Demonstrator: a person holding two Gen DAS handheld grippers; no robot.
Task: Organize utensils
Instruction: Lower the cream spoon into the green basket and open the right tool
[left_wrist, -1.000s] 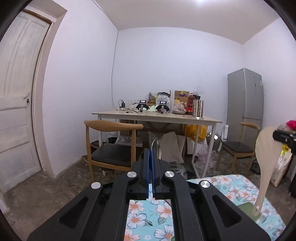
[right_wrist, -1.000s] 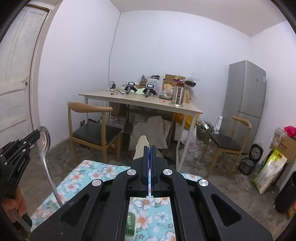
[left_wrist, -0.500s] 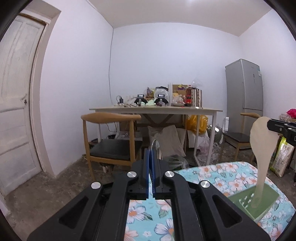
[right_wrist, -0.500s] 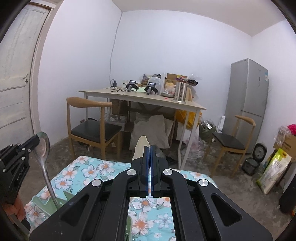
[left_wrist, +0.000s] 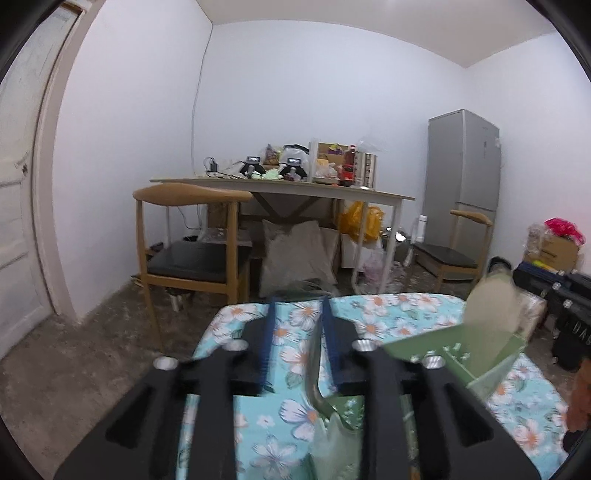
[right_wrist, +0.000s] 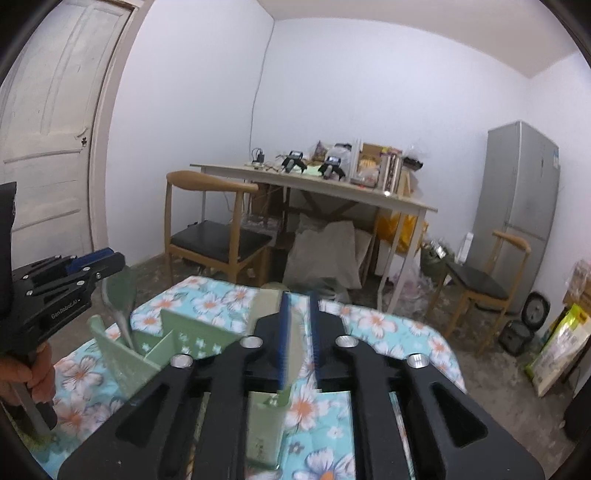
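On the flowered tablecloth (right_wrist: 384, 328) stands a green utensil holder (right_wrist: 173, 343) with inner dividers, and both grippers hover over it. In the left wrist view the left gripper (left_wrist: 297, 332) has its blue-padded jaws spread apart, with cloth showing between them. A metal spoon (left_wrist: 314, 373) passes blurred between the jaws; its handle goes down into the holder, and I cannot tell if it touches a pad. In the right wrist view the same spoon stands with its bowl up, just below the tip of the left gripper, in a left compartment of the holder.

The right gripper (right_wrist: 297, 325) also has its jaws parted. A pale spatula (right_wrist: 267, 306) shows between and just left of them, blurred, its handle going down into a near compartment. In the left wrist view its broad pale blade rises above the right part of the holder, beside the right gripper.

Farther away a wooden chair (right_wrist: 214, 229) with a dark seat stands by a cluttered table (right_wrist: 317, 184). A grey refrigerator (right_wrist: 517, 206) stands at the right wall, and a white door (right_wrist: 48, 129) is at the left.
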